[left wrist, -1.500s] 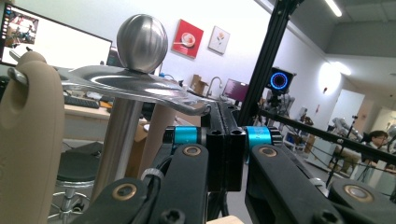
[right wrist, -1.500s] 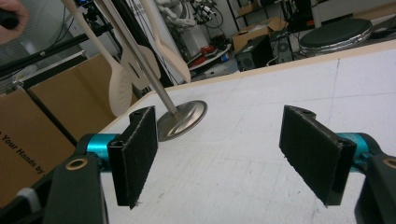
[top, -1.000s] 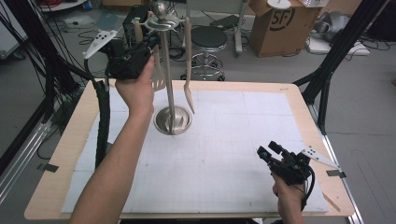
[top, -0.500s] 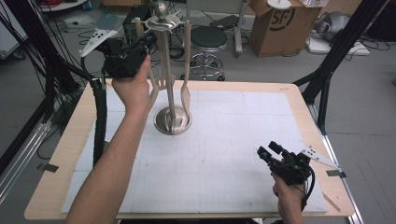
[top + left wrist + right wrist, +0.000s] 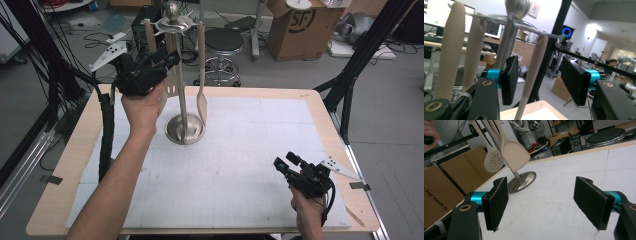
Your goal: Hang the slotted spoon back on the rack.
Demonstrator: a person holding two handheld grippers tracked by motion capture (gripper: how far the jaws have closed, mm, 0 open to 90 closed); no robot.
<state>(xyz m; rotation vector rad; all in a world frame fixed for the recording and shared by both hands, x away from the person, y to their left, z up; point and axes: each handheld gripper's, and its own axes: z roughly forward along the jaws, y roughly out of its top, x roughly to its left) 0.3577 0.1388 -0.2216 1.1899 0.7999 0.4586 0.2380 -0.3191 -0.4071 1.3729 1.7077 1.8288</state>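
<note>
Up near the table's far left edge, the left gripper (image 5: 167,60) has just been opening its fingers around a hanging wooden utensil handle (image 5: 532,72) on the metal rack (image 5: 181,95), pads apart. Right gripper (image 5: 284,162) rests wide near the right corner.

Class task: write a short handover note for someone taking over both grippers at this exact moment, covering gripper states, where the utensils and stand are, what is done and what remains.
Left gripper: raised by the top of the metal stand, jaws just opened, a wooden handle between them, pads not pressing on it.
Right gripper: open, holding nothing, low over the white mat near the table's front right.
Things: wooden utensils hang from the stand's arms, among them a spatula and a perforated spoon.
Done: that utensil looks hung and released.
Left: probably draw the left gripper clear without swinging the utensils.
</note>
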